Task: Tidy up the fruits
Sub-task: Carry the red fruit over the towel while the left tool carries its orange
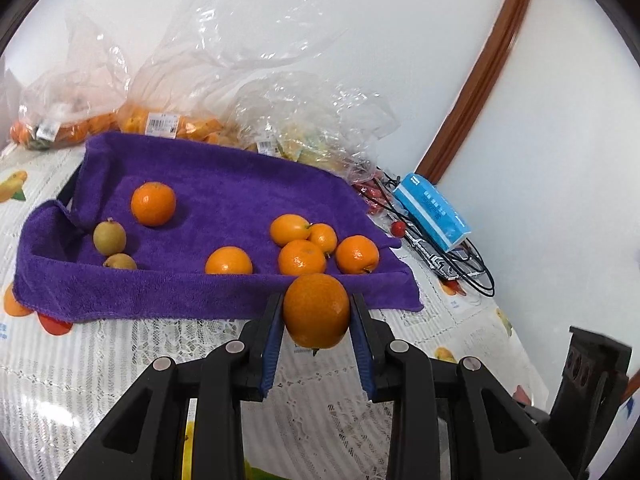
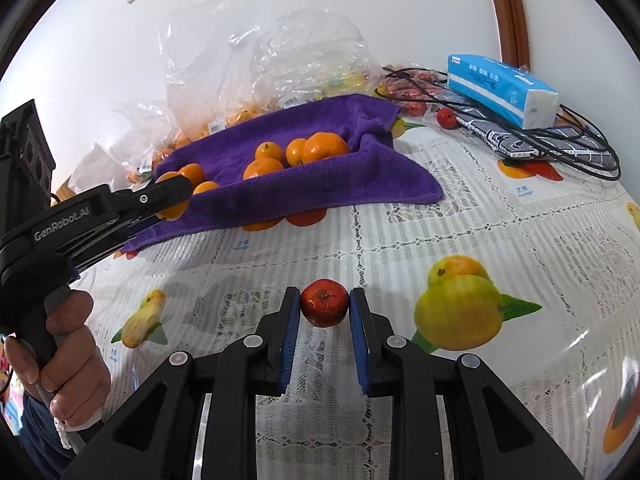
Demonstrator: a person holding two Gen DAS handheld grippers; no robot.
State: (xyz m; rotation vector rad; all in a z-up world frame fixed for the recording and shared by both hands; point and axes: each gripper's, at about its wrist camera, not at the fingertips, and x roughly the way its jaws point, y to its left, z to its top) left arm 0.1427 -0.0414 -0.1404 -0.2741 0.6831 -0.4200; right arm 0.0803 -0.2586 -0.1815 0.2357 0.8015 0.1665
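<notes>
Left gripper (image 1: 316, 312) clamps an orange (image 1: 316, 310), towel (image 1: 224, 200) at twelve o'clock | right gripper (image 2: 325, 304) pinches a small red fruit (image 2: 325, 302) | both round, slippery, bruisable: grip the widest middle.

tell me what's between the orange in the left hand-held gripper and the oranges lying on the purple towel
Only the raised front fold of the purple towel. The held orange hangs just before it, the loose oranges just behind, as the left wrist view shows.

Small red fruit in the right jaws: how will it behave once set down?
The red fruit looks round, so it would probably roll on the glossy tablecloth. Its shiny skin may slip between the pads. It seems firm, showing no dent under the grip.
</notes>
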